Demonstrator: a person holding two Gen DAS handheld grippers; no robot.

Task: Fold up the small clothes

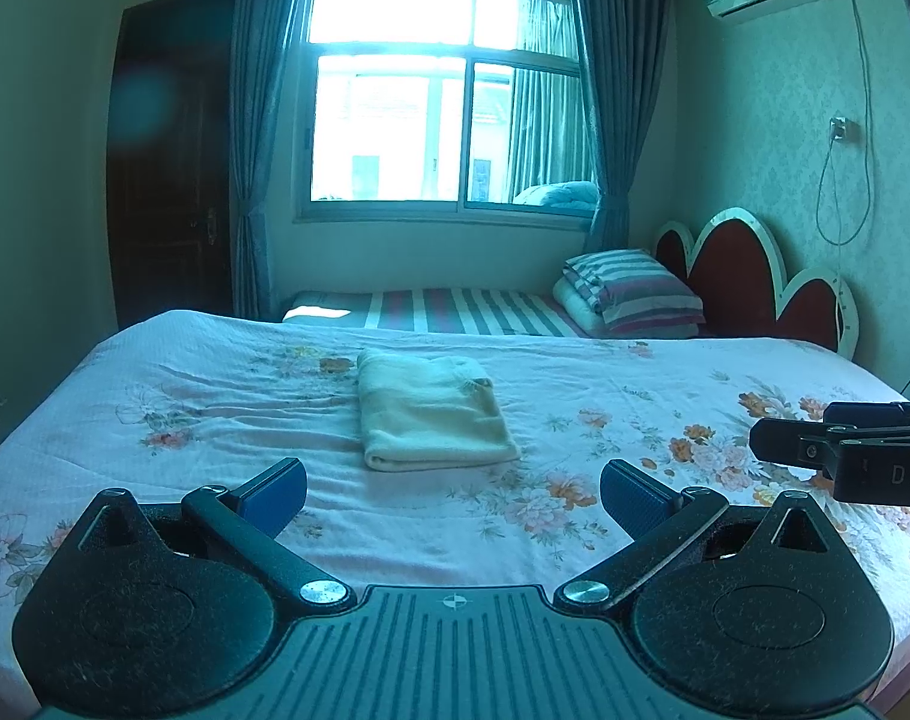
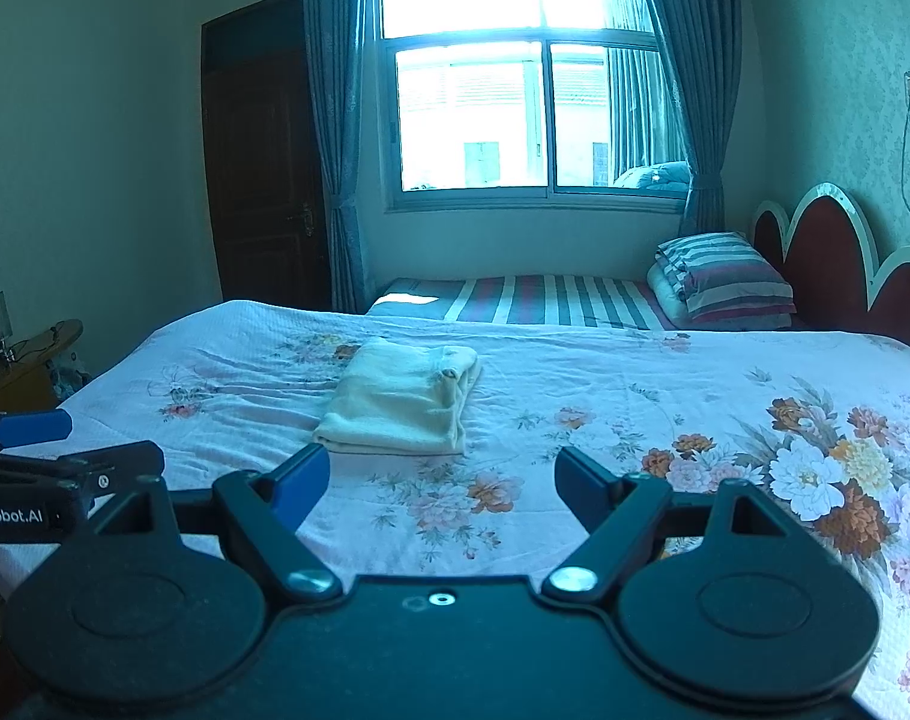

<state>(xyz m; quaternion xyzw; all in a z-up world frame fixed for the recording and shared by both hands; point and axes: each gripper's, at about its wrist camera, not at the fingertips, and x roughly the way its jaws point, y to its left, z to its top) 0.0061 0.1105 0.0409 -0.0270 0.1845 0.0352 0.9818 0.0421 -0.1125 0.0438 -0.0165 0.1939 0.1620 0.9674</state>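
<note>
A cream garment [image 1: 432, 414] lies folded into a neat rectangle on the floral bedsheet [image 1: 215, 420], in the middle of the bed. It also shows in the right wrist view [image 2: 404, 399]. My left gripper [image 1: 453, 498] is open and empty, held above the sheet just short of the garment. My right gripper [image 2: 443, 489] is open and empty too, a little to the right of the garment's near edge. The right gripper shows at the right edge of the left wrist view [image 1: 845, 456]; the left gripper shows at the left edge of the right wrist view [image 2: 53, 468].
A second bed with a striped sheet [image 1: 455, 309] and stacked striped pillows [image 1: 632, 294] stands behind, against a red headboard [image 1: 749, 282]. A window with curtains [image 1: 449, 102] and a dark door [image 1: 167, 180] are at the back. A low cabinet [image 2: 29, 372] stands left of the bed.
</note>
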